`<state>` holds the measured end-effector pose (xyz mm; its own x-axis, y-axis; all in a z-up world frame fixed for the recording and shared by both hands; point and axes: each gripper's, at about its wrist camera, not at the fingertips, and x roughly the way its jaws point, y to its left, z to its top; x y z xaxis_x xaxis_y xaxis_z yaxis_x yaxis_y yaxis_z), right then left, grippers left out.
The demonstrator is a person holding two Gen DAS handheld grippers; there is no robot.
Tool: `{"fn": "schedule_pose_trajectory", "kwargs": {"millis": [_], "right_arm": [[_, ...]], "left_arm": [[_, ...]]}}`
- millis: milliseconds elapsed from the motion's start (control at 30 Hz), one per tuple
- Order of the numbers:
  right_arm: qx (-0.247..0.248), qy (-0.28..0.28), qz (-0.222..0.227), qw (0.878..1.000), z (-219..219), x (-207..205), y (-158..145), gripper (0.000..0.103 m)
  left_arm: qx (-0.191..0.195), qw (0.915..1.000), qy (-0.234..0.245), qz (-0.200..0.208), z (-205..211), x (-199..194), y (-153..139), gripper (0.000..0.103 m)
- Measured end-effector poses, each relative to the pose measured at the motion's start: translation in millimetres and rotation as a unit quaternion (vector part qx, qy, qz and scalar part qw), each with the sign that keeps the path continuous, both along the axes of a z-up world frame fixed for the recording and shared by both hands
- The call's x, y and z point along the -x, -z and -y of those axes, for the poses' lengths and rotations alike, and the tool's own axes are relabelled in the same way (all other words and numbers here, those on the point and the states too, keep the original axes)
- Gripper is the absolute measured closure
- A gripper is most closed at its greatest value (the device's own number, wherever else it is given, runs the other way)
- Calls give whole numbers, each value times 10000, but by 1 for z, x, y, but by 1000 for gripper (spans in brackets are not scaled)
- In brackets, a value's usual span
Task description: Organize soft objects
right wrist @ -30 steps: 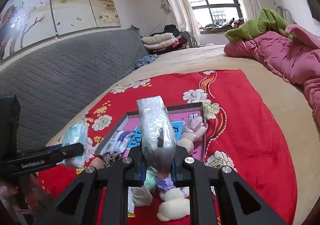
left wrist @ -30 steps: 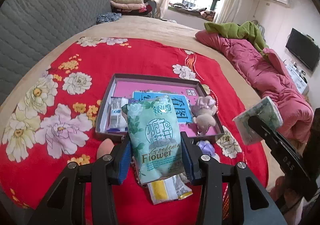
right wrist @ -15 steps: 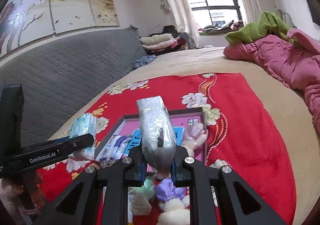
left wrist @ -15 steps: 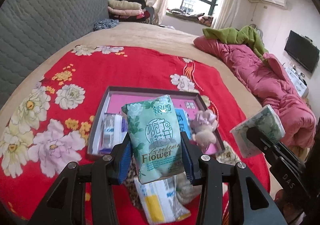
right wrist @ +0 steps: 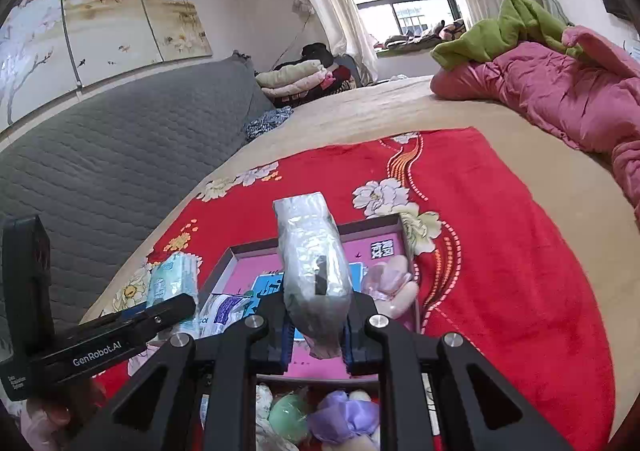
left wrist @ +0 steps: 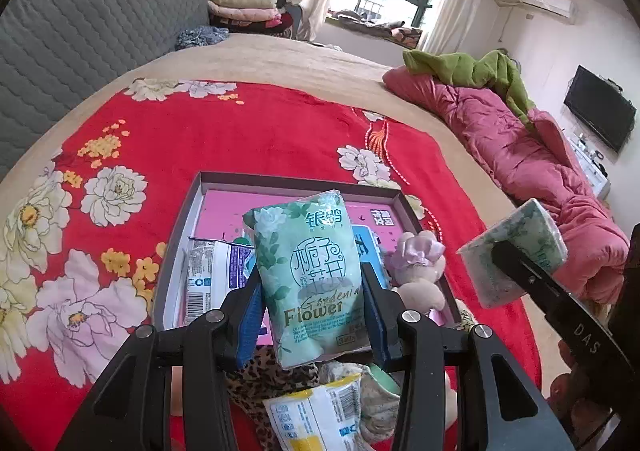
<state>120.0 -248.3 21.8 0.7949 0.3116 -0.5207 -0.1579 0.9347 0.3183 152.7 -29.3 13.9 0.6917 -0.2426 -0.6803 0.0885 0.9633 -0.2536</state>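
Note:
A green "Gardenia Flower" tissue pack (left wrist: 308, 243) stands upright between the blue pads of my left gripper (left wrist: 310, 291), which is shut on it. It hangs over the near edge of a shallow box (left wrist: 296, 181) with a pink lining. The box holds a white-blue pack (left wrist: 212, 271), a blue booklet and a pink plush toy (left wrist: 416, 271). My right gripper (right wrist: 316, 315) is shut on a second tissue pack (right wrist: 308, 243), seen edge-on above the same box (right wrist: 368, 221). In the left wrist view that second pack (left wrist: 516, 247) sits right of the box.
The box lies on a red floral blanket (left wrist: 248, 131) spread over a bed. Loose items lie near me: a yellow-white pack (left wrist: 320, 415), a leopard cloth (left wrist: 256, 375), green and purple plush pieces (right wrist: 344, 415). A pink quilt (left wrist: 540, 155) is on the right, a grey headboard (left wrist: 80, 23) on the left.
Both grippers have moved forward with their tissue packs, from over the loose pile to over the box's near edge. The box now looks closer and lower in both views.

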Motion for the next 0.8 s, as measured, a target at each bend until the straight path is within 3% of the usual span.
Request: {"fn": "schedule_pose_trajectory", "kwargs": {"millis": [200,367,533,800], "right_arm": [[-23,-106,-138,9998,-14,-11,12,85],[-341,-164,-373,9986,-18,-21,24,85],[-290,-144,-541,9980,-21,-28,34,85],[-236,-116,-644,9976,-26,-34,44,85]], "left_arm": [[105,9999,21,-119,-5,-18,16,57],[133,9996,36,-252,-4,-35,32,57],[162,9982,75,-567,0,-44,61,57],[140,9978,136,-628,3,-49,79,57]]}}
